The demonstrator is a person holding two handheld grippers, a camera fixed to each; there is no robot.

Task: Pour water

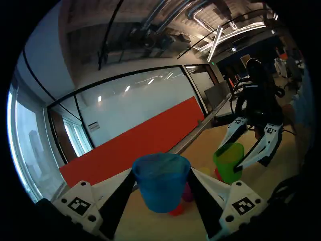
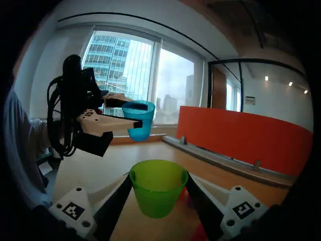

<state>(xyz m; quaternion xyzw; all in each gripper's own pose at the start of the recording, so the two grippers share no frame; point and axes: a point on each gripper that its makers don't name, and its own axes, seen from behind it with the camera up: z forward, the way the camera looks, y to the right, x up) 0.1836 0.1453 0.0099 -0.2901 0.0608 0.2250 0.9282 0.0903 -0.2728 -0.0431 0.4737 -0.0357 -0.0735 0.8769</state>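
Up close, the left gripper (image 1: 161, 172) has its fingers clamped on either side of a blue cup (image 1: 160, 193), which is held upright and clear of the worktop (image 1: 160, 225). The right gripper (image 2: 159, 176) likewise has both fingers pressed against a green cup (image 2: 158, 197), mouth up and seemingly empty. Whether the translucent blue cup holds water cannot be told.

Just below the blue cup, a few small cups sit on the wood: a red one (image 1: 176, 209), a magenta one (image 1: 187, 193) and a yellow one (image 1: 204, 171).

Farther off, the right gripper view has the blue cup above and to the left of the green one, the two well apart, with a person's sleeve (image 2: 24, 136) behind it. This looks like the approach before the pour. Since the blue cup rides higher, it is probably the source. The next move calls for bringing its lip over the green mouth and tipping slowly while the green cup is held steady and level.

Beyond stand an orange partition (image 2: 248, 136), a glass wall and windows (image 2: 120, 68) onto tall buildings.

The only marks on the fingers are black-and-white square tags (image 1: 79, 205), which carry no words. A small sign (image 2: 250, 100) on the glass is too small to read, and no brand name can be made out.
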